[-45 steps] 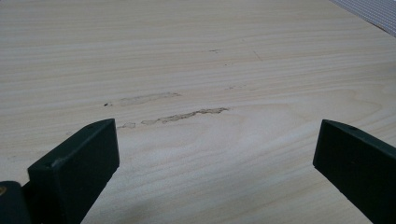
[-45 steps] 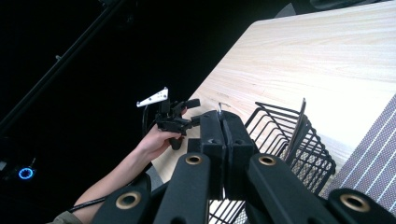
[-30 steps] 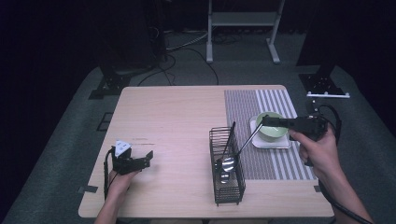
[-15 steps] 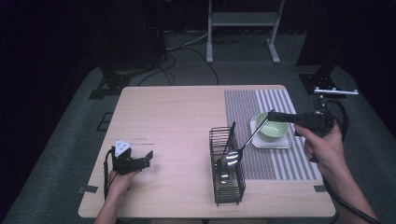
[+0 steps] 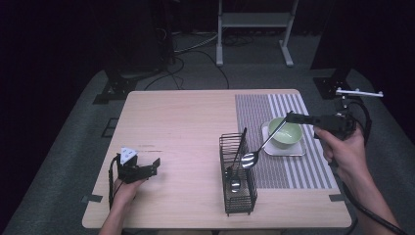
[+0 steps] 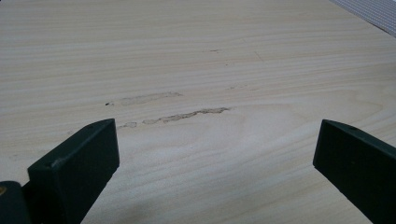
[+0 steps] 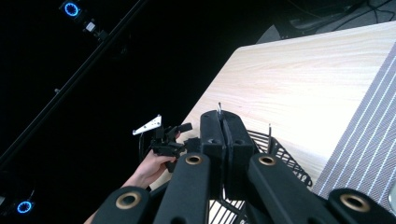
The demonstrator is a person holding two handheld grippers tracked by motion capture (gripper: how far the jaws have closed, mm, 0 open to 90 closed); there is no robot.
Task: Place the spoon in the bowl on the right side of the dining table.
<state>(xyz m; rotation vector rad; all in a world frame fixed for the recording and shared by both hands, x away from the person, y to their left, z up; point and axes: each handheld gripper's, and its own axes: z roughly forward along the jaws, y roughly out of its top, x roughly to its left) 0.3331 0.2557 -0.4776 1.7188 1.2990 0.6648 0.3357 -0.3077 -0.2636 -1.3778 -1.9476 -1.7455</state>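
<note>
My right gripper (image 5: 292, 117) is shut on the handle tip of a metal spoon (image 5: 262, 146). The spoon slants down to the left, and its bowl hangs just over the right top edge of the black wire rack (image 5: 238, 196). In the right gripper view the jaws (image 7: 222, 125) are pressed together, with the thin handle end poking out above them and the rack (image 7: 285, 153) below. My left gripper (image 5: 142, 171) rests on the table's front left, open with nothing between its jaws (image 6: 215, 158).
Another utensil (image 5: 236, 182) with a dark handle stands inside the rack. A green bowl (image 5: 288, 134) sits on a white square plate (image 5: 286, 151) on the striped mat (image 5: 254, 110) at the right. Bare wood table (image 5: 176, 122) spans the middle and left.
My right hand has drawn back to the right and lifted slightly, so the spoon's bowl now hangs higher by the rack's top edge. The left gripper has stayed put.
</note>
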